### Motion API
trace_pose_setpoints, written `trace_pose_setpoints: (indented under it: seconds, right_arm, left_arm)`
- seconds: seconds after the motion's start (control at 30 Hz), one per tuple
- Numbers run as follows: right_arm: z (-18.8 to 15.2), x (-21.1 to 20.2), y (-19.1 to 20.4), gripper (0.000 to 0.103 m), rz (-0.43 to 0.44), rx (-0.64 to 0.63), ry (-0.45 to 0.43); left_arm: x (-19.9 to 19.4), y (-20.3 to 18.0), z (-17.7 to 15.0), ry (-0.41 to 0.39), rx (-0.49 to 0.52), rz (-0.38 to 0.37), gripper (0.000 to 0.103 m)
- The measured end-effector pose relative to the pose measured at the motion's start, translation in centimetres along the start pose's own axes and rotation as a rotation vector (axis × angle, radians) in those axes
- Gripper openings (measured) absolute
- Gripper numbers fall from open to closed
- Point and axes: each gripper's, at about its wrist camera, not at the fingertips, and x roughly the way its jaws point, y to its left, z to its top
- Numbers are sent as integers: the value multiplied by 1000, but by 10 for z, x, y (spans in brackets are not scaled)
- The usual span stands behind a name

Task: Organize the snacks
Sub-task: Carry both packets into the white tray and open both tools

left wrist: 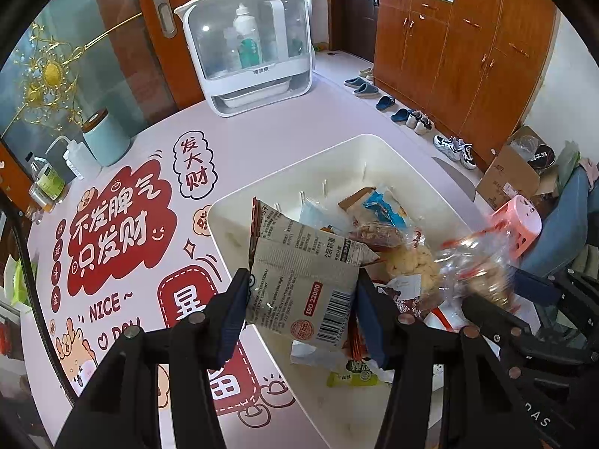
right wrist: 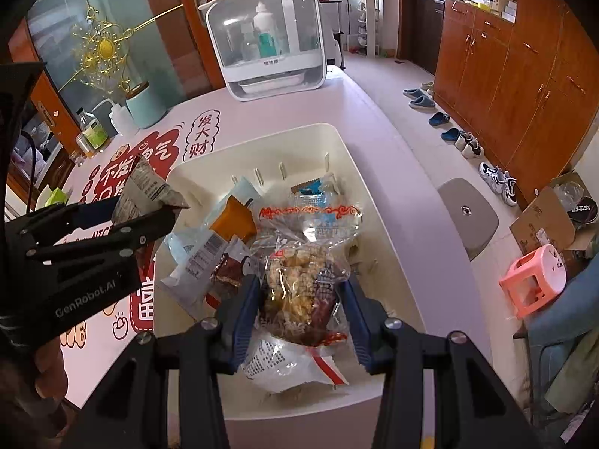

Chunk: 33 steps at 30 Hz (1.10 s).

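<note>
Snacks mid-sort: left hand-held gripper (left wrist: 301, 301) clamps grey packet (left wrist: 303, 277) at bin's (right wrist: 389, 232) 9 o'clock; right hand-held gripper (right wrist: 299, 314) clamps clear bag (right wrist: 299, 284) over bin centre. Next: place each sorted.

We hold our left gripper (left wrist: 301, 305) tilted steeply downward over the bin's left edge, its blue pads (left wrist: 234, 310) pressed on both sides of a grey snack packet (left wrist: 303, 284). Our right gripper (right wrist: 299, 299) points down just as steeply over the bin's near end, jaws clamped on a clear bag of puffed snacks (right wrist: 299, 288). Our bare hand (right wrist: 45, 370) grips the left tool's handle.
</note>
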Motion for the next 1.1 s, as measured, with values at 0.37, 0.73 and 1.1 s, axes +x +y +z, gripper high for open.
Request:
trace_pose_setpoints:
  seconds: [0.37, 0.73, 1.1]
  right_arm:
    - [0, 0, 5, 45, 16, -13, 20]
    - [-2, 0, 10, 45, 20, -26, 28]
    - [-10, 4, 25, 45, 63, -83, 40]
  left_arm:
    - [-9, -3, -2, -52, 47, 69, 86]
    - [-13, 5, -6, -31, 7, 68, 86]
    - [-29, 25, -31, -20, -75, 123, 86]
